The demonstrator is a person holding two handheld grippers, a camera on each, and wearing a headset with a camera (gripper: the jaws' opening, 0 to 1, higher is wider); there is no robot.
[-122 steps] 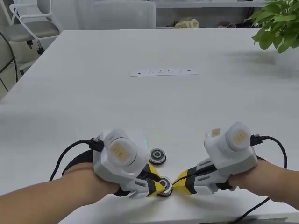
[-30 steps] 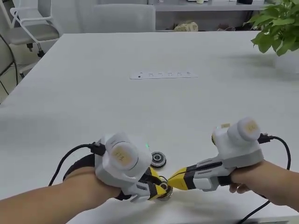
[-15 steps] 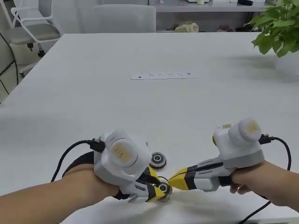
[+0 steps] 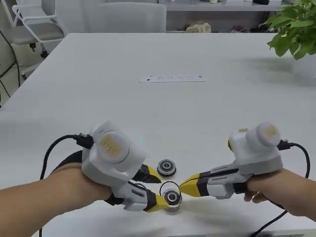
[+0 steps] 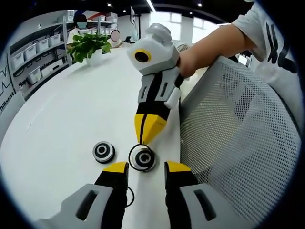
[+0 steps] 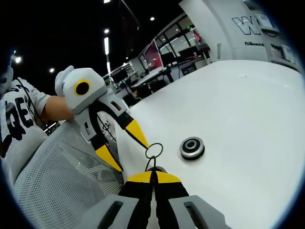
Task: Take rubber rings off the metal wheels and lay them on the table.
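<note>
At the lower left of the head view the left gripper (image 4: 156, 187) stands with its yellow jaws well apart and nothing clamped between them. The near metal wheel (image 4: 172, 197) lies on the white table (image 4: 197, 113), just ahead of the gap and close against the lower jaw tip. A little above it in the frame, apart from both tools, the second wheel (image 4: 166, 167) lies flat with its black rim. Right of the near wheel a thin black rubber ring (image 6: 154, 150) rises as a loose loop, pinched at one spot by the right gripper (image 4: 183, 186), whose jaws are pressed fully together on it. Whether the loop has wholly left the wheel I cannot tell. The ring looks light, soft and stretchy (it sags out of round where it is pinched), so it should peel away with a gentle pull but may snap back or slip from the tips. The small wheel looks smooth and apt to slide, so it is best pinned across its rim while the ring is drawn off by its free edge.
</note>
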